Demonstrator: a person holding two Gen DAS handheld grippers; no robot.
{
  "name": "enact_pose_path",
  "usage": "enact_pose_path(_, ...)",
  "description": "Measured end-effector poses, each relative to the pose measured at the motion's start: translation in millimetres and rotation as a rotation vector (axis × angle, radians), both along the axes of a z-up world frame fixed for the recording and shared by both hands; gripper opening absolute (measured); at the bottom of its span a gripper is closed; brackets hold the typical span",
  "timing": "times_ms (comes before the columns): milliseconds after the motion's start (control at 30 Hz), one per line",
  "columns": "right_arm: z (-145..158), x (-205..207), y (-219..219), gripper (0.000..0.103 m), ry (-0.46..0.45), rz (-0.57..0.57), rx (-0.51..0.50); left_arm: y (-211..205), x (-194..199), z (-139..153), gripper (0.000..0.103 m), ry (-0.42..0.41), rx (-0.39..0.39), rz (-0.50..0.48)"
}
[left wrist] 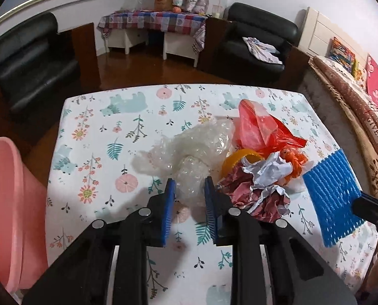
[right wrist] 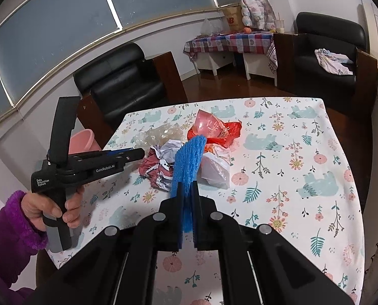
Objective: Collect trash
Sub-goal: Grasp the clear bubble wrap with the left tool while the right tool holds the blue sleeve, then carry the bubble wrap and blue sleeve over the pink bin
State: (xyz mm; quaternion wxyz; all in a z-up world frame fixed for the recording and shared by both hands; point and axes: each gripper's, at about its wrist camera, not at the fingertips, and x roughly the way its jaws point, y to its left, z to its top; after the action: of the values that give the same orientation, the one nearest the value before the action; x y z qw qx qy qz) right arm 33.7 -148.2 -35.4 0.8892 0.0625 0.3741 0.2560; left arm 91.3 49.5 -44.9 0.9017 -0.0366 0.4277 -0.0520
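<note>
straddling crumpled clear plastic wrap (left wrist: 189, 152), the left gripper (left wrist: 190, 185) stands partly open. the right gripper (right wrist: 187, 190) pinches blue foam netting (right wrist: 187, 160).

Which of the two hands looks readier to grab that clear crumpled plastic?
Left. The left gripper already straddles the clear plastic, while the right gripper is shut on the blue foam net.

the left gripper (left wrist: 190, 185) is pointing steeply downward, jaws standing partly apart. the right gripper (right wrist: 187, 185) is sitting clamped shut. a hand (right wrist: 49, 207) in a purple sleeve is gripping the left handle.
</note>
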Motion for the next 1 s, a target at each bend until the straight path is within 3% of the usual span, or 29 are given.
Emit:
enact_pose_path(67,1,-2,-1,0.005,-0.004,0.002,0.008,2,-3,4,0.017,-0.017,-0.012,0.021)
enact_pose_path(367,6,-3,2,0.005,-0.012,0.011,0.039,0,-35,37,0.015,-0.096,-0.034,0.076)
enact_pose_path(733,21,4,31,0.005,-0.053,0.064,0.05,-3,-78,63,0.015,-0.18,0.043,0.185)
enact_pose_path(1000,35,6,70,0.005,-0.075,0.142,0.056,15,-104,71,0.015,-0.207,0.078,0.298)
